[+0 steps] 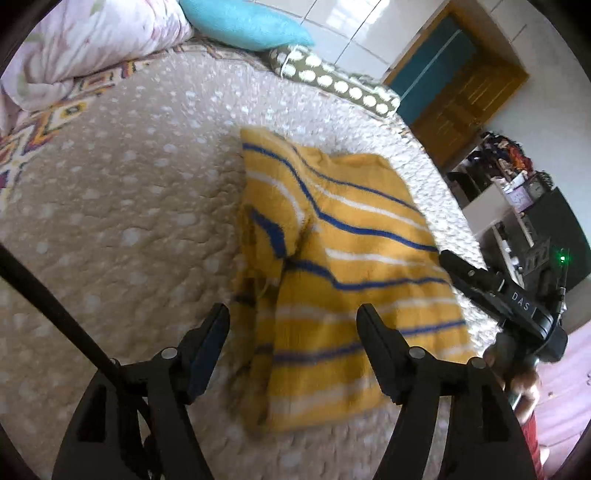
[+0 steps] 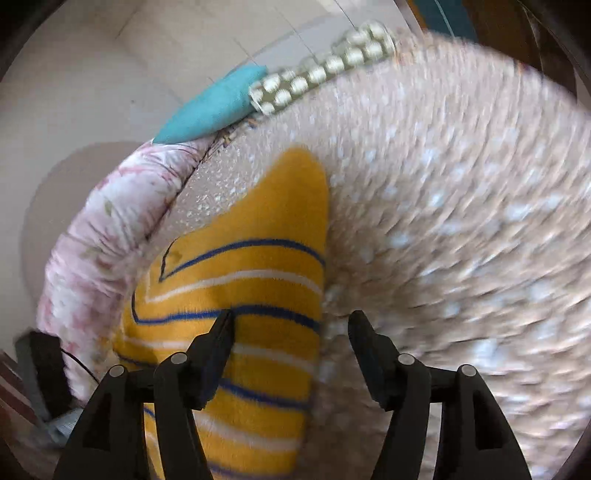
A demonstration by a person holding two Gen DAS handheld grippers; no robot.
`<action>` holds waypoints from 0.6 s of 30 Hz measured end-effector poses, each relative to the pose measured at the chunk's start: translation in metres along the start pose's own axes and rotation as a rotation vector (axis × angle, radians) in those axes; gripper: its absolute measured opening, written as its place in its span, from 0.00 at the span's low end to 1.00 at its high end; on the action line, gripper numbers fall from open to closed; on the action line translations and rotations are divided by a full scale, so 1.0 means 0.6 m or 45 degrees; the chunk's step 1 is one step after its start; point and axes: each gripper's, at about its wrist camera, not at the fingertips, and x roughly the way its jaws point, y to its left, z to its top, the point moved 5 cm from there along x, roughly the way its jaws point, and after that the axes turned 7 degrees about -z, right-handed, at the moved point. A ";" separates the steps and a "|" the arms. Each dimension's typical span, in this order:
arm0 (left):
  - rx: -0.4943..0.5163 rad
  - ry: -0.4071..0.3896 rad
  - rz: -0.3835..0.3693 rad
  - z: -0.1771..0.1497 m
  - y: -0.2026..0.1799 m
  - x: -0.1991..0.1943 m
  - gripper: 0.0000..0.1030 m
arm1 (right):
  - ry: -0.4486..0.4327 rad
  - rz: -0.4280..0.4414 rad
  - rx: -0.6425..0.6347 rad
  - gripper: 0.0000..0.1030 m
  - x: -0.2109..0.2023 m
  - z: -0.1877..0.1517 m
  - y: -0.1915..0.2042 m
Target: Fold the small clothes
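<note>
Left gripper (image 1: 293, 332) is seen nearest in the left wrist view, fingers spread wide, nothing pinched, held above the near end of the garment (image 1: 332, 266). Yellow garment with blue and white stripes is laid on the quilt (image 1: 129, 221), partly folded: one layer is doubled over along its left side. Right gripper (image 1: 498, 295) is seen at the garment's right edge. Blue pillow (image 1: 243, 22) and dotted bolster (image 1: 332, 81) are seen at the far end, well apart from the garment.

Right gripper (image 2: 291, 332) in the right wrist view is also spread, empty; the garment's (image 2: 251, 288) right edge is seen between its fingers. Picture is blurred. Floral duvet (image 2: 99, 236) is seen beyond the garment.

Step judged: between folds, with no edge grasped. Next move likely calls for each gripper to be lowered onto an edge or corner, closed on it, and the cloth carried over evenly.
</note>
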 end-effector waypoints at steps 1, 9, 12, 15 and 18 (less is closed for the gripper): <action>0.012 -0.021 -0.003 0.001 0.002 -0.021 0.71 | -0.041 -0.036 -0.047 0.66 -0.025 0.004 0.001; 0.069 -0.128 0.109 0.068 -0.014 -0.035 0.87 | -0.099 -0.080 -0.243 0.28 -0.078 0.043 0.073; 0.041 -0.076 0.152 0.102 0.001 0.031 0.87 | -0.039 -0.160 -0.323 0.27 -0.014 0.049 0.107; -0.002 -0.019 0.202 0.120 0.033 0.088 0.87 | 0.011 -0.195 -0.273 0.27 0.051 0.049 0.096; -0.126 0.030 0.089 0.126 0.063 0.133 0.94 | 0.026 -0.181 -0.228 0.27 0.087 0.045 0.076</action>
